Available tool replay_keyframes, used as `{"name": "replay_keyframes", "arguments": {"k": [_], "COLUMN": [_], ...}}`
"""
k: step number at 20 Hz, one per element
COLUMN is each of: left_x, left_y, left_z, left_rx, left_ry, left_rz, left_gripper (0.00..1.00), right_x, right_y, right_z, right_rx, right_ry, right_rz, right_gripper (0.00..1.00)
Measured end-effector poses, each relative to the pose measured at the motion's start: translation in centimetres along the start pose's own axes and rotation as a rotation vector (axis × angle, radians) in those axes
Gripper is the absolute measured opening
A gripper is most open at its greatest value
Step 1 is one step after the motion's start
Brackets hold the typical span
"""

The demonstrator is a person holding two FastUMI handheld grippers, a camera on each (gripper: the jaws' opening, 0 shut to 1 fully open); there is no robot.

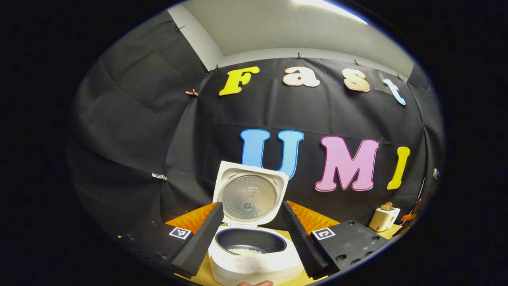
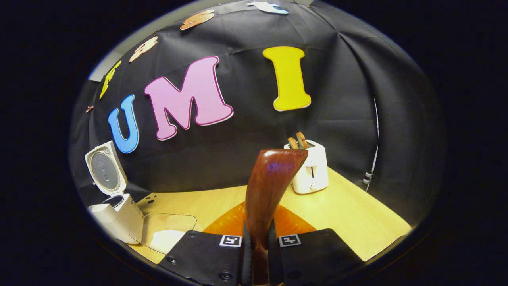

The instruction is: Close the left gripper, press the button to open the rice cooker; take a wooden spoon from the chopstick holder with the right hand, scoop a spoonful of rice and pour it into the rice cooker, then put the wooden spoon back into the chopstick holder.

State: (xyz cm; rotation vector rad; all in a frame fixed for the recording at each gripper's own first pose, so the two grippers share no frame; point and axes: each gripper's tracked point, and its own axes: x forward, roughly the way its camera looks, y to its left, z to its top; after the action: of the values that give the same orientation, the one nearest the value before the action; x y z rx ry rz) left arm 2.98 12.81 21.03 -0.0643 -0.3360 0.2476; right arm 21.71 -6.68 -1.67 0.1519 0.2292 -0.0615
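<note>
The white rice cooker (image 1: 254, 266) stands straight ahead of my left gripper (image 1: 252, 206), its lid (image 1: 249, 196) upright and a little white rice (image 1: 246, 251) in its dark pot. The left gripper's fingers are spread wide open, holding nothing. In the right gripper view the cooker (image 2: 115, 214) is at the far left. My right gripper (image 2: 260, 236) is shut on the handle of a dark wooden spoon (image 2: 274, 174), whose bowl points up and away above the table. A clear tray (image 2: 180, 217) holding white rice (image 2: 163, 238) lies beside the cooker, to the left of the spoon.
A white toaster (image 2: 309, 171) with bread in its slots stands at the back of the wooden table (image 2: 349, 214), behind the spoon; it is also at the far right in the left gripper view (image 1: 383, 218). A fingertip (image 1: 256, 283) shows at the bottom edge.
</note>
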Motion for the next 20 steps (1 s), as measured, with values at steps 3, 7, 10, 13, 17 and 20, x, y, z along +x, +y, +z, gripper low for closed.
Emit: {"name": "replay_keyframes", "arguments": {"k": [3,7,10,13,17,20], "left_x": [1.3,2.3,3.1,4.6,7.3,9.9], "left_y": [0.7,0.7,0.4,0.6,-0.7,-0.9], "left_z": [0.4,-1.5,-0.9,1.4,1.8,3.3], "left_rx": [0.037,0.049,0.085,0.188,0.224,0.266], "left_ry": [-0.015,0.039,0.020,-0.047,-0.005,-0.020], "left_rz": [0.023,0.020,0.008,0.015,-0.021,-0.020], "left_gripper": [0.95,0.95,0.91,0.95,0.95,0.92], "right_x": [0.6,0.5,0.1,-1.1,-3.0,-5.8], "right_y": [-0.1,-1.0,-1.4,-1.7,-1.7,-2.5], "right_z": [-1.8,-4.1,-4.4,-3.3,-1.9,-0.2], "right_rx": [0.014,0.025,0.036,0.038,0.037,-0.004], "right_ry": [0.037,0.077,0.082,0.065,0.036,-0.019], "right_rz": [0.005,-0.015,-0.016,-0.029,-0.036,-0.059], "right_gripper": [0.19,0.19,0.22,0.76,0.98,0.98]}}
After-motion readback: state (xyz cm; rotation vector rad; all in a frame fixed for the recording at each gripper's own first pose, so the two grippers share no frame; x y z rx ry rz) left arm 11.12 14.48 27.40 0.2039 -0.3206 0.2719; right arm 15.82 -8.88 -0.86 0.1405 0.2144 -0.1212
